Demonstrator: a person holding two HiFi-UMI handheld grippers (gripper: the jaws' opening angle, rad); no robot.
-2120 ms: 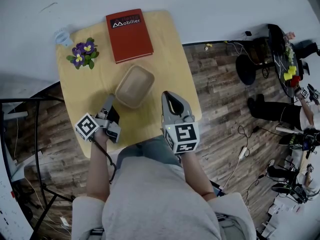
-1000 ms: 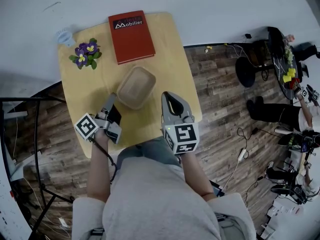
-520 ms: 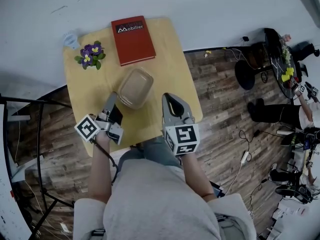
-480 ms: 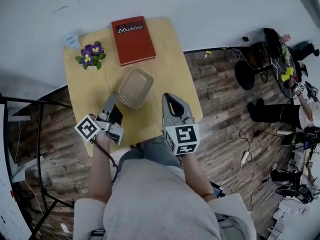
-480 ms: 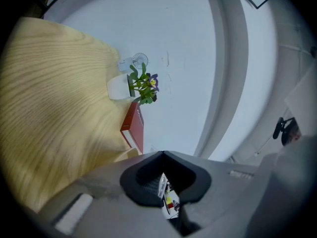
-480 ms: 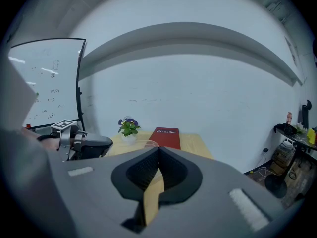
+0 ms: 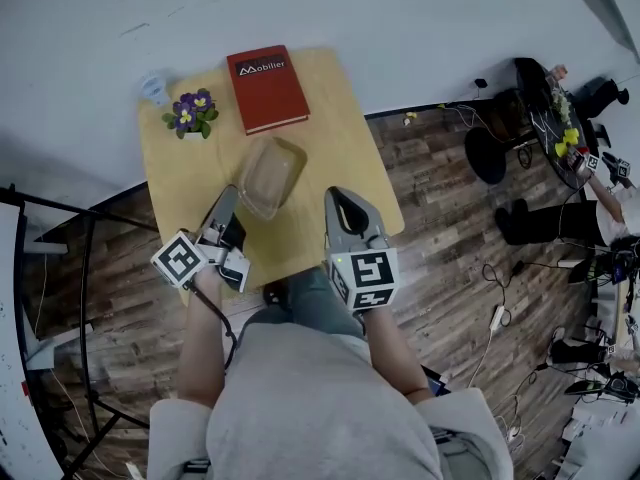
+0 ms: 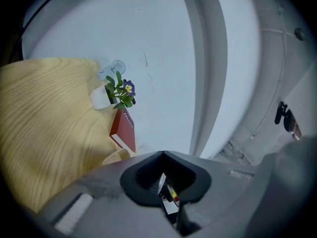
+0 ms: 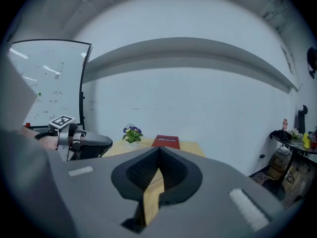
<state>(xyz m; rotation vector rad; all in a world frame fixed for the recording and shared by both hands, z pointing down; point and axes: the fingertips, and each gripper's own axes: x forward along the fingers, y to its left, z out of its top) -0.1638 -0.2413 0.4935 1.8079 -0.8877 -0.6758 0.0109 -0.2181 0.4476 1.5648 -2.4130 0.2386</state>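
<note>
Beige plastic tub point(image 7: 268, 175) on wooden surface point(image 7: 345, 133) | left gripper point(image 7: 222, 206) nearest, right gripper point(image 7: 340, 198) beside | both jaws pressed together (empty) | spread them before closing in.

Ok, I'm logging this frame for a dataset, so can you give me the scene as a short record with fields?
Table: light wood, square top
Left tongs: shut, empty, beside the clear container
Right tongs: shut, empty, above the table, right of the container
Far end: red book, potted flowers, clear cup
</note>
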